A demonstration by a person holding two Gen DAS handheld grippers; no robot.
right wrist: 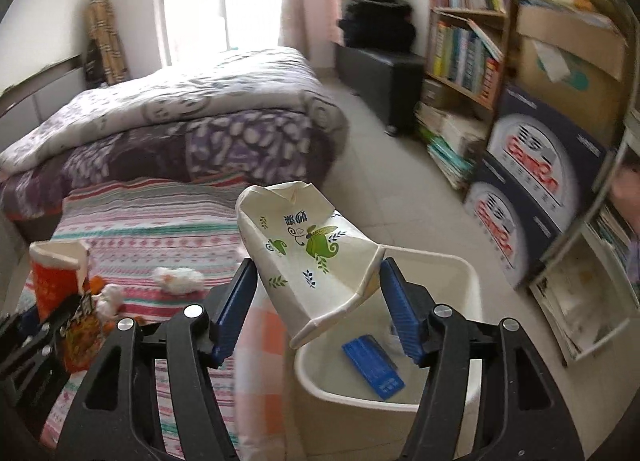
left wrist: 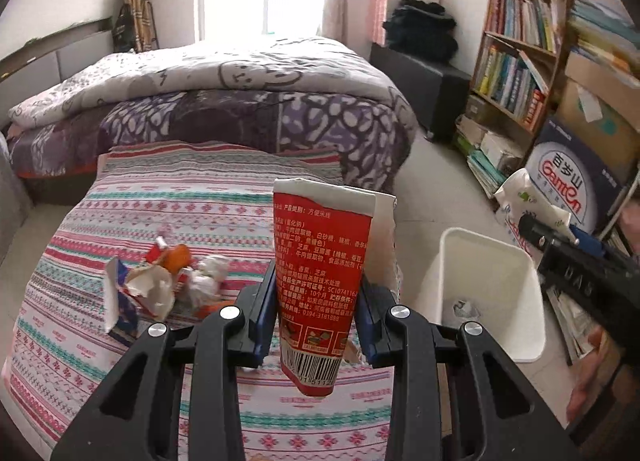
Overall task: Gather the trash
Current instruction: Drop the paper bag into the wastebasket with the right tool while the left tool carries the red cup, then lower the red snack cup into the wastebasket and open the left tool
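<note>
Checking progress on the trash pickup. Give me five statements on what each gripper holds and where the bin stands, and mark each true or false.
1. The left gripper clamps a red paper cup. True.
2. The right gripper is empty. False: a crushed white paper cup sits between its fingers.
3. The white bin stands on the bed. False: on the floor beside it.
4. A blue object lies in the bin. True.
5. No trash remains on the striped sheet. False: a wrapper pile remains.

A red paper cup (left wrist: 320, 285) printed with white text and a black barcode. A cream paper cup (right wrist: 312, 257) with green leaf and dark blue sprig designs. A plain white bin (right wrist: 452, 273). A striped cloth (left wrist: 180, 197) in pink, teal, red and white. Blue pads (right wrist: 400, 309) on black gripper arms.
</note>
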